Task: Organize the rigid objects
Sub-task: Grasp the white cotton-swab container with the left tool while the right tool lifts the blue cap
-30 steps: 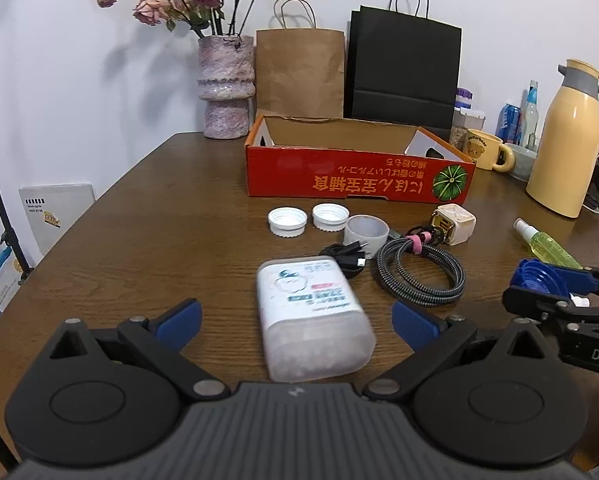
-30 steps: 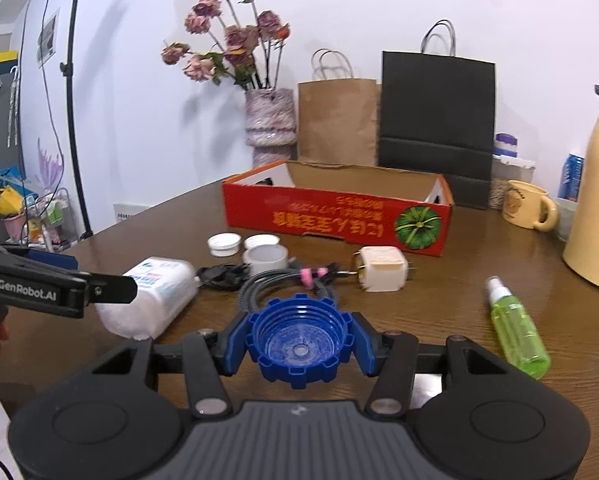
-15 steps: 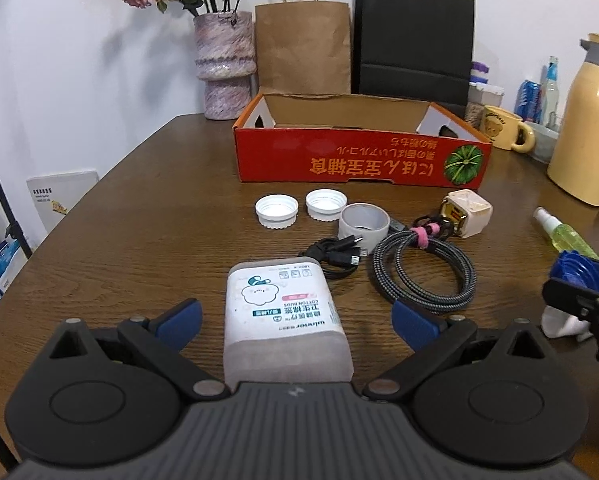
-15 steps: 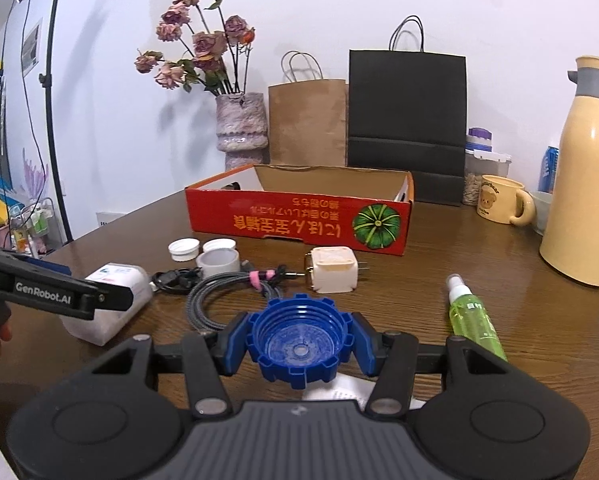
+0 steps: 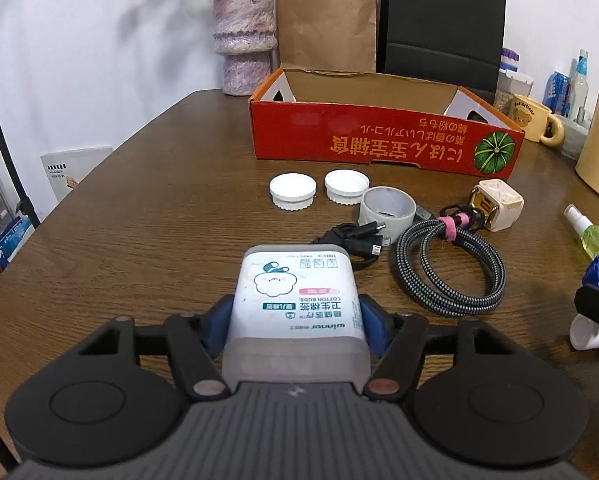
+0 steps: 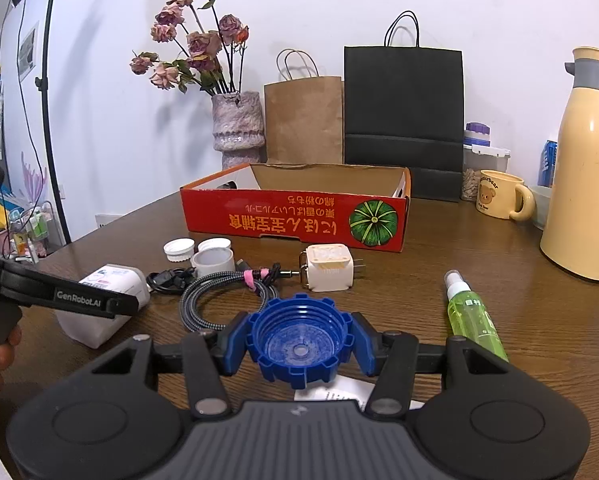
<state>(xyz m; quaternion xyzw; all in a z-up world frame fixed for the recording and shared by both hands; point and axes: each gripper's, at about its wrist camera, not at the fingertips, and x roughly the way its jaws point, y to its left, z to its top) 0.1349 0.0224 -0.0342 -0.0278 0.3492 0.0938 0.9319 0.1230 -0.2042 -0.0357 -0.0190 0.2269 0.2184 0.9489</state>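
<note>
Cotton-bud box (image 5: 297,304) sits flat on the bench (image 5: 147,220), lengthwise between the blue pads of your left claw (image 5: 295,320). Those jaws have just been closing, and both pads now press against the box's long sides. From the right wrist view the same box (image 6: 111,292) shows at the left, partly behind the left claw's black finger.

Your right claw (image 6: 297,346) pinches a blue screw cap (image 6: 297,344), open side up, one pad on each side of its ribbed rim. White paper lies on the bench just under it.

Beyond the box: a small black cable (image 5: 355,240), a coiled braided cable (image 5: 451,268) tied with a pink strap, a white charger plug (image 5: 497,204), a short translucent cup (image 5: 387,208) and two white caps (image 5: 293,190) side by side. A green spray bottle (image 6: 473,316) lies on its side to the right.

The red cardboard tray (image 5: 383,144) stands farther back, open top; nothing shows inside it from these angles. Behind it are a vase, two paper bags, a mug and a cream thermos.
</note>
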